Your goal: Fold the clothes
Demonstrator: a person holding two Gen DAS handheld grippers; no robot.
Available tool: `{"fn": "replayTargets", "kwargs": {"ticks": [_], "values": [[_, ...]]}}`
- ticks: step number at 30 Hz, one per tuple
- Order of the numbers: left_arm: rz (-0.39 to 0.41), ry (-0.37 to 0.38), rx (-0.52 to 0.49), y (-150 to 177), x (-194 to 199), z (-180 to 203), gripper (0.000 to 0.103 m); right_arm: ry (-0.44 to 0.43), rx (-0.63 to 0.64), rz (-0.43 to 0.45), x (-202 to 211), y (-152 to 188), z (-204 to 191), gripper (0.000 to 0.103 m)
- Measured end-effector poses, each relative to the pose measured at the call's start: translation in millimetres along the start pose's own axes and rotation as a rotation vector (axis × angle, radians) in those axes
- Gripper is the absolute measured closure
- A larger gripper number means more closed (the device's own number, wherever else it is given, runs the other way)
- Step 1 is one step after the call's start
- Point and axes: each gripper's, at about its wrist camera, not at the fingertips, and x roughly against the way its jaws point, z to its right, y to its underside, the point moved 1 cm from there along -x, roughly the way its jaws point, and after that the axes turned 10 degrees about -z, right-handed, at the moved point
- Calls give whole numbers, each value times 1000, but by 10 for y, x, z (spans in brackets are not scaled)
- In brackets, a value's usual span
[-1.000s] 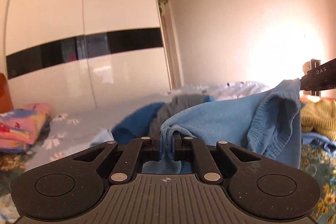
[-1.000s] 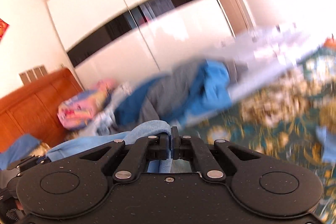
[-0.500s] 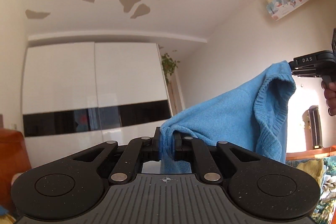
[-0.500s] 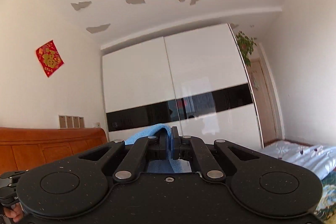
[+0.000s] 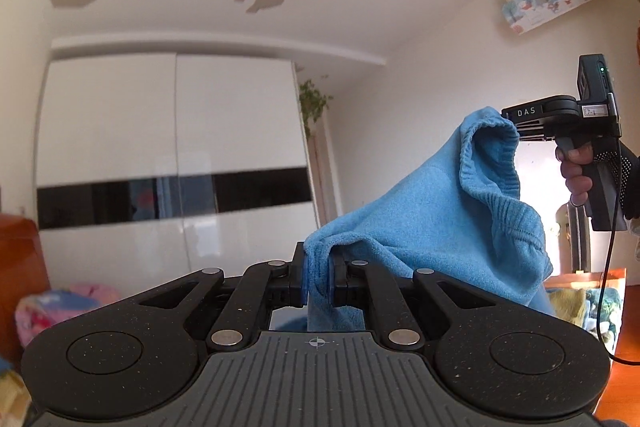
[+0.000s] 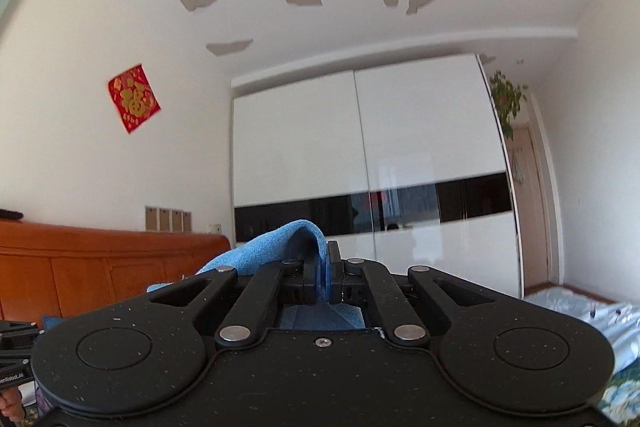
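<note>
Blue knit garment [image 5: 432, 211] hangs mid-air, right of frame, stretched between my left gripper [image 5: 318, 277] and right gripper [image 6: 323, 281], both clamped on its edge. Step: holding it up to spread. Next: lower it flat, edges aligned.

Blue knit garment [image 5: 432, 211]: lower part hidden behind left gripper [image 5: 318, 281] body; overall shape not determinable. In right wrist view, most of garment [image 6: 276, 247] is concealed by right gripper [image 6: 323, 281].
Right gripper fingertips [image 5: 508, 123] covered by fabric in left wrist view.
Bed [image 6: 580, 307] cut off at frame edge.
Pink bundle [image 5: 60, 311] at lower left: blurred, unidentifiable.
</note>
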Motion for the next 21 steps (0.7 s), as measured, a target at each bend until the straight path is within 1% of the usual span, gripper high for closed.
{"fn": "replayTargets", "kwargs": {"ticks": [3, 6, 8, 12, 14, 17, 19, 21], "values": [[-135, -29, 43, 476, -427, -127, 96, 17, -16, -132, -543, 474, 64, 100], [-273, -39, 136, 1009, -884, -299, 96, 35, -46, -293, -1192, 1090, 117, 100], [-357, -58, 189, 1378, -1133, -427, 96, 41, -79, -385, -1583, 1494, 166, 100], [-491, -87, 269, 2023, -1524, -729, 96, 66, -125, -572, -2338, 2380, 199, 100], [-530, -109, 295, 2223, -1691, -883, 96, 79, -137, -635, -2654, 2689, 189, 100], [-554, -141, 343, 2467, -1835, -1142, 96, 81, -167, -696, -3154, 2994, 111, 100], [-562, -161, 366, 2612, -1886, -1282, 96, 76, -167, -720, -3432, 3128, 94, 100], [-570, -184, 371, 2701, -1975, -1393, 96, 62, -148, -732, -3722, 3150, 35, 100]]}}
